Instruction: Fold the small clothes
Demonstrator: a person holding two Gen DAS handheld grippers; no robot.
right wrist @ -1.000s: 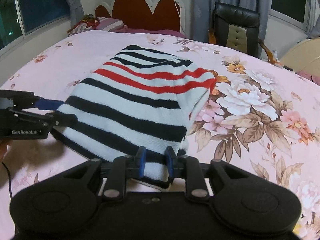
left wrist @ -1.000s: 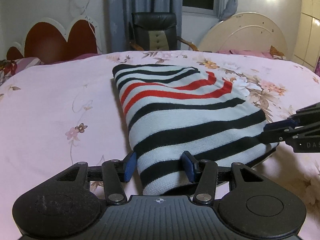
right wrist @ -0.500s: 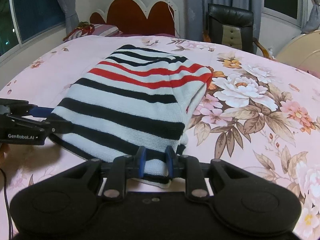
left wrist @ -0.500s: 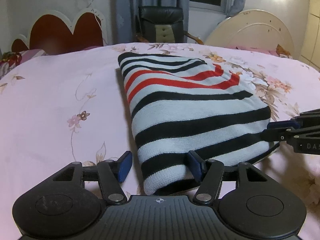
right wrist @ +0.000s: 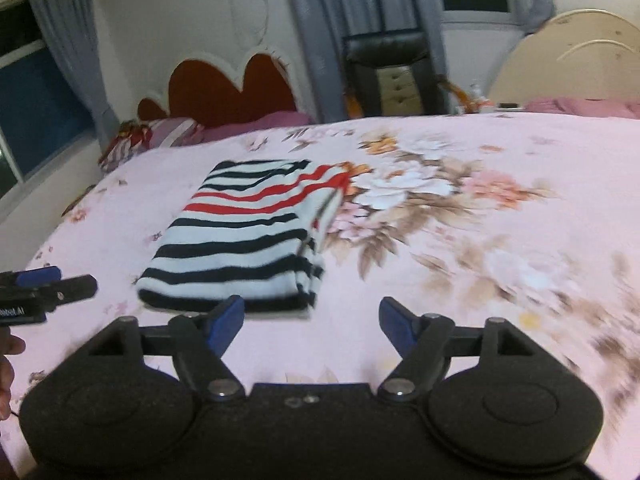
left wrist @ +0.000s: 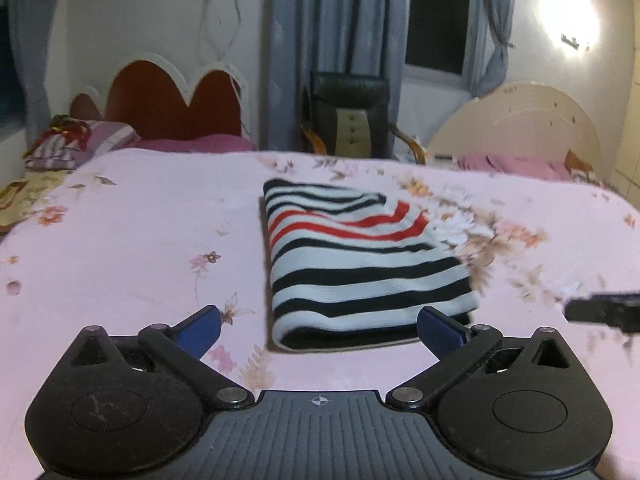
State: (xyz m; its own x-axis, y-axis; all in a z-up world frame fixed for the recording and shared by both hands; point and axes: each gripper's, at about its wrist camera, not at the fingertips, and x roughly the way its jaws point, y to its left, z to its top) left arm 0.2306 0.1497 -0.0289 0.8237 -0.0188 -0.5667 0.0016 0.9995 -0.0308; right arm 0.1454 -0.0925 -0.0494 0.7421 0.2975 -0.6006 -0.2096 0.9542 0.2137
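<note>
A folded sweater (left wrist: 360, 268) with black, white and red stripes lies flat on the pink floral bedsheet (left wrist: 132, 240). It also shows in the right wrist view (right wrist: 248, 240). My left gripper (left wrist: 318, 330) is open wide and empty, just short of the sweater's near edge. My right gripper (right wrist: 312, 322) is open wide and empty, near the sweater's near right corner without touching it. The left gripper also shows at the left edge of the right wrist view (right wrist: 40, 284). Part of the right gripper shows at the right edge of the left wrist view (left wrist: 600, 312).
A red heart-shaped headboard (left wrist: 176, 104) and a pillow (left wrist: 80, 144) are at the far left. A black chair (left wrist: 352, 116) stands behind the bed. A cream round headboard (left wrist: 516, 124) leans at the far right.
Both grippers opened, let go of the sweater's near edge and pulled back and up. The sweater now lies free on the bed, farther from both cameras.
</note>
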